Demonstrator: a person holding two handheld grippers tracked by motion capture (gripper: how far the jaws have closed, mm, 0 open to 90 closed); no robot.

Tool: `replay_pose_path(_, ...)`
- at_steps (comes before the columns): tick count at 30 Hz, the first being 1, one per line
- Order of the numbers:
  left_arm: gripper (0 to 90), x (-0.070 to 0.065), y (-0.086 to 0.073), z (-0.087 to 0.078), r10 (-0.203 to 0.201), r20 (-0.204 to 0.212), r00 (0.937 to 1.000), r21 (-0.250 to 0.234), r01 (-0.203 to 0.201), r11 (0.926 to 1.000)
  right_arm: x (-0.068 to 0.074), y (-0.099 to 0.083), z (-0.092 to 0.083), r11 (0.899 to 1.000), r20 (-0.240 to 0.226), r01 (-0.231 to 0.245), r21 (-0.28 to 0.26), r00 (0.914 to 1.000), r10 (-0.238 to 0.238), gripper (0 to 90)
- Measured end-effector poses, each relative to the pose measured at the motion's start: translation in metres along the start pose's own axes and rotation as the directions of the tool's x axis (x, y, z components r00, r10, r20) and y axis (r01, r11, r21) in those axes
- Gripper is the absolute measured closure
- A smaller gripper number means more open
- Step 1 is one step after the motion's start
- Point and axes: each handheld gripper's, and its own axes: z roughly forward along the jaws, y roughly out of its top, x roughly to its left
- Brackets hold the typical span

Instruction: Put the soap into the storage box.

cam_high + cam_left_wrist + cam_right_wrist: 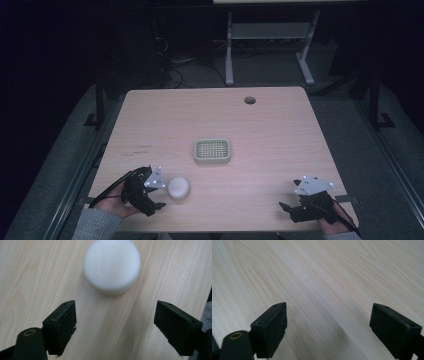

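A white round puck-shaped object (pixel 178 188) lies on the light wooden table (pixel 165 125) near its front left. My left gripper (pixel 159 197) is just left of it, open, jaws pointing at it. In the left gripper view the white round object (pixel 111 265) sits a short way beyond the wide-open gripper (pixel 116 325), apart from both black pads (pixel 63 322). My right gripper (pixel 287 209) rests near the front right edge, open. In the right gripper view its gripper (pixel 328 327) stands wide open over bare wood.
A small pale green tray with a grid insert (pixel 212 151) sits at the table's middle. A round cable hole (pixel 250 100) is at the far edge. Another desk's white legs (pixel 229 50) stand behind on the dark floor.
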Motion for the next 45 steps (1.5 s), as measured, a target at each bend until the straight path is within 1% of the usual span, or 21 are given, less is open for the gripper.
replay_pose_path(2,18.0,0.001,0.003,0.000,0.010,0.005,0.9999,0.014,-0.010,0.9999,0.000,0.000,0.000,1.000,-0.002,0.001,0.001,1.0000,-0.001,13.9)
replay_pose_path(6,18.0,0.002,0.008,0.001,0.019,0.011,0.9998,0.021,-0.019,0.9996,0.001,0.001,0.000,1.000,-0.003,0.000,0.004,1.0000,0.000,13.9)
replay_pose_path(7,18.0,0.004,0.011,0.002,0.031,0.013,0.9994,0.031,-0.031,0.9990,0.001,0.001,0.000,1.000,-0.002,0.007,0.002,1.0000,-0.007,13.9)
replay_pose_path(9,18.0,0.004,0.013,0.002,0.027,0.016,0.9995,0.030,-0.028,0.9991,0.001,0.000,0.000,1.000,-0.003,0.004,0.003,1.0000,-0.004,14.0)
replay_pose_path(10,18.0,0.005,0.016,0.002,0.038,0.018,0.9991,0.034,-0.038,0.9987,0.001,0.000,0.000,1.000,-0.002,0.003,0.001,1.0000,-0.003,14.0)
replay_pose_path(12,17.9,0.006,0.018,0.003,0.041,0.028,0.9988,0.042,-0.043,0.9982,0.001,0.000,0.000,1.000,-0.004,0.003,0.001,1.0000,-0.003,14.0)
replay_pose_path(15,18.0,0.007,0.021,0.005,0.037,0.041,0.9985,0.045,-0.039,0.9982,0.000,0.000,0.001,1.000,-0.005,0.004,0.001,1.0000,-0.004,14.0)
replay_pose_path(16,18.0,0.008,0.025,0.007,0.051,0.039,0.9980,0.051,-0.053,0.9973,0.001,0.001,0.001,1.000,-0.005,0.002,0.004,1.0000,-0.002,13.9)
replay_pose_path(20,18.0,0.011,0.030,0.009,0.051,0.051,0.9974,0.051,-0.054,0.9972,0.001,0.001,0.001,1.000,-0.004,0.009,0.003,1.0000,-0.009,13.9)
replay_pose_path(21,18.0,0.012,0.034,0.011,0.058,0.054,0.9969,0.054,-0.061,0.9967,0.001,0.000,0.001,1.000,-0.006,0.005,0.001,1.0000,-0.005,14.0)
replay_pose_path(25,18.0,0.013,0.040,0.013,0.073,0.061,0.9955,0.062,-0.076,0.9951,0.001,0.000,0.001,1.000,-0.007,0.006,0.002,1.0000,-0.006,13.9)
replay_pose_path(28,18.0,0.013,0.044,0.015,0.072,0.067,0.9951,0.065,-0.076,0.9949,0.001,0.000,0.000,1.000,-0.008,0.005,0.001,1.0000,-0.005,14.0)
replay_pose_path(29,18.0,0.015,0.045,0.017,0.074,0.077,0.9943,0.076,-0.080,0.9939,0.001,0.000,0.000,1.000,-0.008,0.007,0.000,0.9999,-0.007,13.9)
replay_pose_path(31,17.9,0.016,0.047,0.019,0.072,0.082,0.9940,0.083,-0.079,0.9934,0.001,0.001,0.000,1.000,-0.008,0.008,0.001,0.9999,-0.007,13.9)
replay_pose_path(37,18.0,0.017,0.050,0.023,0.071,0.091,0.9933,0.082,-0.079,0.9935,0.001,0.001,0.000,1.000,-0.009,0.008,0.001,0.9999,-0.008,13.9)
replay_pose_path(38,18.0,0.017,0.051,0.024,0.077,0.094,0.9926,0.089,-0.086,0.9924,0.001,0.001,0.000,1.000,-0.007,0.009,0.001,0.9999,-0.009,14.0)
replay_pose_path(43,18.0,0.020,0.052,0.029,0.067,0.107,0.9920,0.099,-0.077,0.9921,0.001,0.001,0.000,1.000,-0.008,0.010,0.001,0.9999,-0.010,13.9)
replay_pose_path(45,18.0,0.020,0.053,0.030,0.068,0.110,0.9916,0.102,-0.080,0.9916,0.001,0.001,0.000,1.000,-0.008,0.007,0.001,0.9999,-0.007,13.9)
